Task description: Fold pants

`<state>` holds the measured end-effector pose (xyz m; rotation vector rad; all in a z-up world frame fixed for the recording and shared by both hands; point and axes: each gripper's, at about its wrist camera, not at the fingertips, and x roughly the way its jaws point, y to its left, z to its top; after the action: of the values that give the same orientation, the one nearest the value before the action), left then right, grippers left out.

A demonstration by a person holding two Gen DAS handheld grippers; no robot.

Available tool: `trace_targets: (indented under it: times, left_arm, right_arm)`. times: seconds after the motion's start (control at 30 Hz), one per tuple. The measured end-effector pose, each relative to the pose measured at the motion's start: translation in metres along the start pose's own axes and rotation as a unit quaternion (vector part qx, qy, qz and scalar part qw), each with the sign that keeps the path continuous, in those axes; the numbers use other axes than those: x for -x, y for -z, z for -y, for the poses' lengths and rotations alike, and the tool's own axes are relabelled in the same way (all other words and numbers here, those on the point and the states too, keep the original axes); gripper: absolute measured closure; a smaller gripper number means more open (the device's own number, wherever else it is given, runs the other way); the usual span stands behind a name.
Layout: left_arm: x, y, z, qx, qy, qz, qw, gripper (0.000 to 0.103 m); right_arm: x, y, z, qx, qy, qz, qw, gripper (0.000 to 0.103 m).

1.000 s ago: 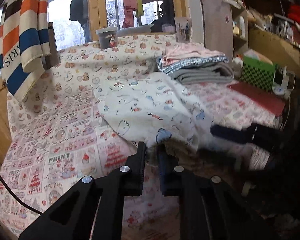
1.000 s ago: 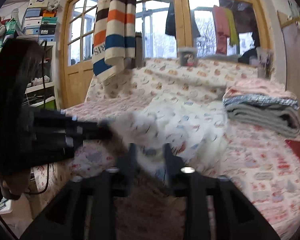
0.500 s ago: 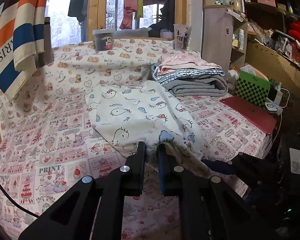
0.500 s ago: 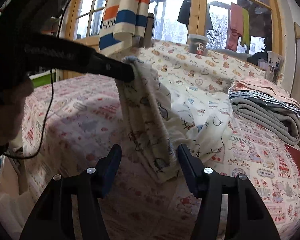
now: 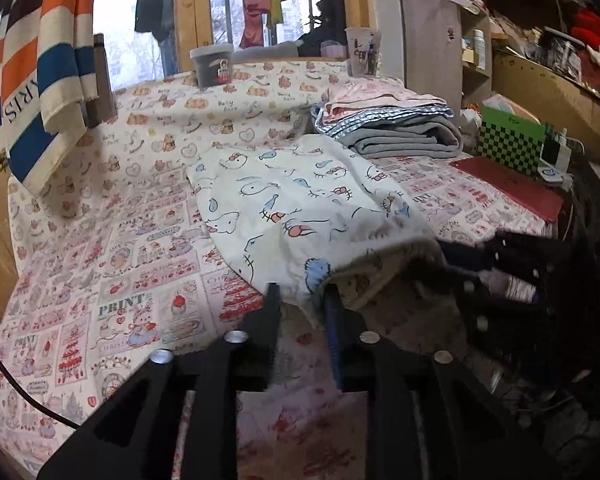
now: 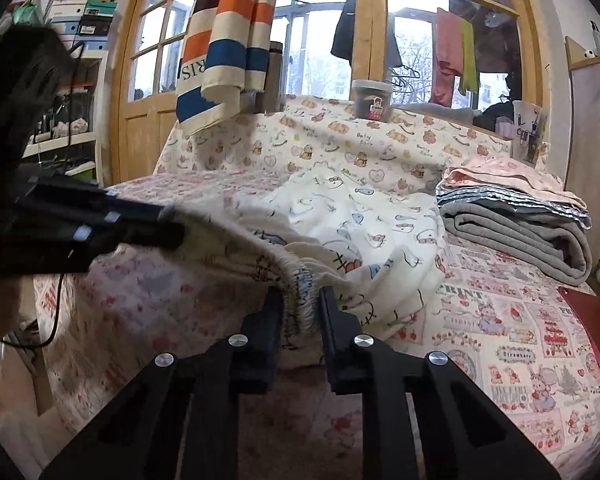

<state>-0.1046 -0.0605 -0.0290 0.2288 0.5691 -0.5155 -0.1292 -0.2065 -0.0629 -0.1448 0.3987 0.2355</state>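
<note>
The pants (image 5: 300, 204), cream with cartoon cats and fish, now lie spread across the middle of the bed (image 5: 112, 280) instead of hanging bunched in the air as they did a moment ago. Their waistband is drawn out along the near edge between the two claws. The right claw (image 6: 300, 304) has just been closing, and its fingers now clamp the gathered elastic of the waistband. The left claw (image 5: 300, 300) has just been opening; cloth sits between its fingers, but they look slack and not pressing on it. I judge the garment is being laid flat and squared before the first fold.

The bed wears a pink patchwork print sheet, with a bear-print cloth (image 6: 380, 140) up the back. A stack of folded blankets (image 5: 396, 128) rests near the pants' far side. Behind it, a striped towel (image 6: 228, 40) hangs by the wooden windows, and a dark tub (image 6: 371, 100) stands on the ledge.
</note>
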Motion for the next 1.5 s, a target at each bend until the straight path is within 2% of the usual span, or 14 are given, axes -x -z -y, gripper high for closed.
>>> trace_targets:
  times: [0.07,0.17,0.33,0.53,0.7,0.83,0.9,0.93,1.0,1.1,1.2,1.27,1.3,1.5]
  left_arm:
    - [0.008,0.002,0.000,-0.004,-0.002,0.015,0.9999,0.059]
    - [0.016,0.004,0.001,-0.016,0.011,0.035,0.9992,0.055]
    - [0.004,0.005,0.013,-0.055,0.008,0.025,0.9981,0.054]
    - [-0.015,-0.012,0.016,-0.094,-0.045,0.034,0.9940,0.054]
    - [-0.032,-0.026,0.015,-0.132,-0.035,0.026,0.9904,0.054]
    - [-0.049,-0.035,0.007,-0.115,0.014,0.015,0.9931,0.054]
    - [-0.056,-0.044,0.002,-0.103,0.008,0.022,0.9944,0.054]
    - [-0.058,-0.048,0.001,-0.097,0.006,0.028,0.9949,0.059]
    - [-0.061,-0.057,-0.005,-0.079,0.012,0.032,0.9963,0.087]
    - [-0.066,-0.067,-0.010,-0.060,0.022,0.023,0.9977,0.094]
    - [-0.072,-0.073,-0.016,-0.042,0.031,0.013,0.9985,0.094]
    - [-0.075,-0.074,-0.021,-0.030,0.031,0.008,0.9991,0.095]
    - [-0.078,-0.075,-0.023,-0.024,0.030,0.005,0.9993,0.095]
    - [-0.082,-0.078,-0.027,-0.015,0.039,-0.002,0.9991,0.095]
  right_arm:
    - [0.000,-0.003,0.001,0.002,0.006,0.003,1.000,0.085]
    - [0.000,-0.009,0.003,-0.002,0.004,0.004,1.000,0.085]
    - [0.001,-0.025,0.012,-0.005,-0.003,0.011,1.000,0.085]
    - [0.001,-0.035,0.021,0.011,-0.015,0.008,1.000,0.085]
    - [0.003,-0.044,0.039,0.004,-0.039,0.009,0.999,0.085]
    - [-0.002,-0.051,0.051,-0.004,-0.067,0.004,0.998,0.085]
    - [-0.006,-0.055,0.058,-0.011,-0.079,0.005,0.997,0.085]
    - [-0.008,-0.056,0.061,-0.016,-0.086,0.004,0.996,0.085]
    - [-0.014,-0.061,0.072,-0.036,-0.109,0.000,0.993,0.085]
    - [-0.024,-0.066,0.082,-0.059,-0.105,-0.004,0.993,0.084]
    - [-0.030,-0.066,0.087,-0.077,-0.106,-0.011,0.991,0.072]
    - [-0.034,-0.063,0.089,-0.088,-0.131,-0.025,0.987,0.042]
    - [-0.034,-0.060,0.088,-0.090,-0.134,-0.026,0.987,0.036]
    - [-0.039,-0.054,0.084,-0.061,-0.117,-0.042,0.990,0.034]
